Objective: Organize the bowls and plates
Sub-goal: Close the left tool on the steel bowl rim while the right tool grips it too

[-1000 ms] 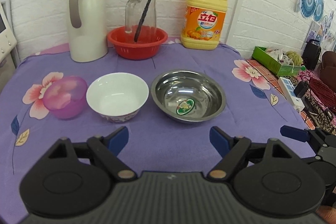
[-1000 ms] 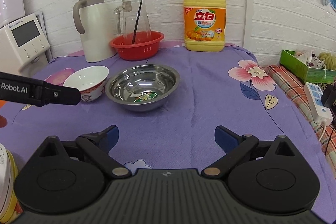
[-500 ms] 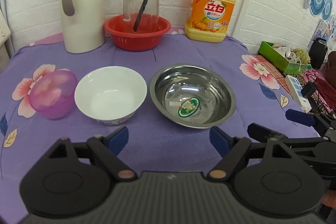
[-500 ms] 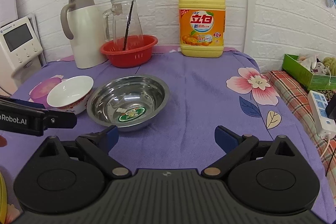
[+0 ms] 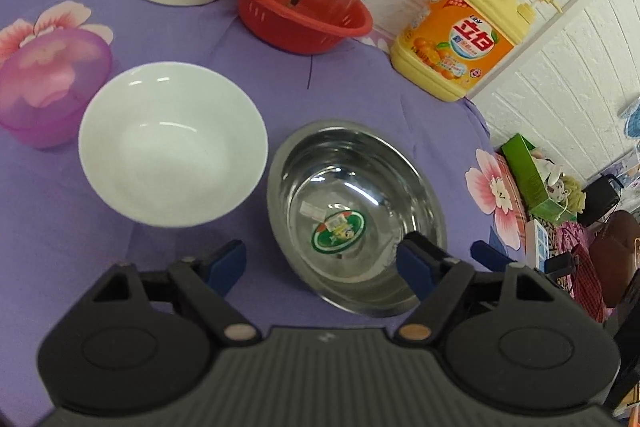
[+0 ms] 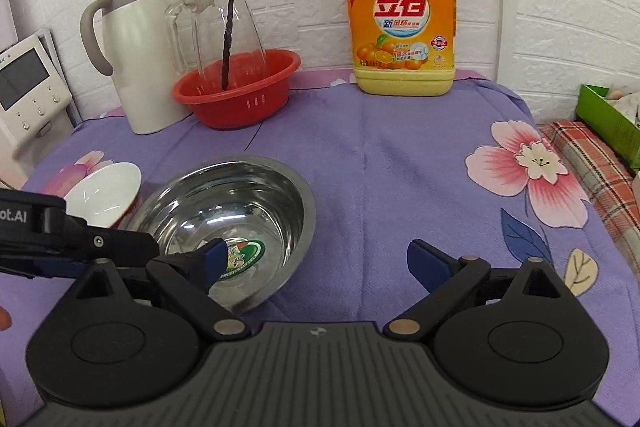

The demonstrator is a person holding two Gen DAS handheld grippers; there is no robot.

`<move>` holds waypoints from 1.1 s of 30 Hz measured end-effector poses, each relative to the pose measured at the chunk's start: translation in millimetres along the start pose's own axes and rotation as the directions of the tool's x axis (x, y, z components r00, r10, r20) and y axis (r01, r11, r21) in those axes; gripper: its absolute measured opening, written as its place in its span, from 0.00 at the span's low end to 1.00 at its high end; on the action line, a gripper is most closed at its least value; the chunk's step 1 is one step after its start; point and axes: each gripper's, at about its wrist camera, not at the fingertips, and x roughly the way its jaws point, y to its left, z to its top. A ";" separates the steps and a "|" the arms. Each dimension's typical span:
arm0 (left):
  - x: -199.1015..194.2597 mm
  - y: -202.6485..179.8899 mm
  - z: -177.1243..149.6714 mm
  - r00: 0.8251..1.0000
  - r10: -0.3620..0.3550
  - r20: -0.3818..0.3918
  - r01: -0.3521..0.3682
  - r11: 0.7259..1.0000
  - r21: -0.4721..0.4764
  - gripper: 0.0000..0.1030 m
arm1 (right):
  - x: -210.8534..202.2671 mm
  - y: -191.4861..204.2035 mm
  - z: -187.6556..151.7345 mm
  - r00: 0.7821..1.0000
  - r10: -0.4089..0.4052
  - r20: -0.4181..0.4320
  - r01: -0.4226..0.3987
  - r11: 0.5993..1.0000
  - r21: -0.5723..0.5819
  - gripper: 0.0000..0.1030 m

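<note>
Three bowls stand in a row on the purple flowered cloth: a pink plastic bowl [image 5: 48, 83] at left, a white ceramic bowl [image 5: 172, 151] in the middle, and a steel bowl [image 5: 356, 215] with a green sticker at right. My left gripper [image 5: 320, 263] is open and empty, just in front of the steel bowl and tilted down over it. My right gripper [image 6: 316, 263] is open and empty; its left finger overlaps the steel bowl [image 6: 232, 219] in view. The white bowl [image 6: 104, 195] shows behind the left gripper's body.
At the back stand a white thermos jug [image 6: 136, 55], a red basket [image 6: 236, 91] holding a glass pitcher [image 6: 220, 19], and a yellow detergent bottle [image 6: 400, 23]. A green box [image 5: 528, 175] and clutter lie off the table's right edge.
Both grippers have moved forward and closer to the bowls. The left wrist view has tilted and now looks down into the steel bowl. Both stay open.
</note>
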 end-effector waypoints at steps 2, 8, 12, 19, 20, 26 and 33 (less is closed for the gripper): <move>4.6 2.6 2.6 1.000 -0.002 -0.003 0.002 1.000 -0.019 0.75 | 9.8 4.0 1.7 1.000 0.005 -0.017 -0.005 1.000 -0.025 1.00; 9.3 10.5 6.2 1.000 -0.025 -0.011 0.025 0.999 -0.031 0.64 | 25.2 7.5 2.5 0.999 0.023 -0.039 -0.026 0.998 -0.055 1.00; 17.4 12.1 9.6 0.999 -0.036 -0.026 0.035 0.998 -0.056 0.45 | 33.4 15.1 2.3 0.999 0.013 -0.044 -0.017 0.995 -0.093 1.00; 33.1 6.8 9.8 1.000 0.015 -0.023 -0.015 1.000 -0.013 0.19 | 40.5 21.8 0.3 0.996 0.071 -0.058 -0.075 0.994 -0.077 0.65; 31.2 4.7 8.9 0.999 0.032 -0.019 -0.032 0.999 0.010 0.19 | 38.8 25.5 -0.3 0.995 0.076 -0.064 -0.081 0.994 -0.075 0.62; -5.9 3.6 -14.1 1.000 -0.009 -0.024 0.011 0.996 0.084 0.18 | 2.9 43.5 -13.1 0.998 0.051 -0.041 -0.056 0.992 -0.110 0.62; -66.2 -0.9 -69.3 0.999 -0.040 -0.014 0.041 0.983 0.176 0.18 | -66.5 69.1 -48.2 1.000 0.009 0.005 -0.008 0.991 -0.132 0.66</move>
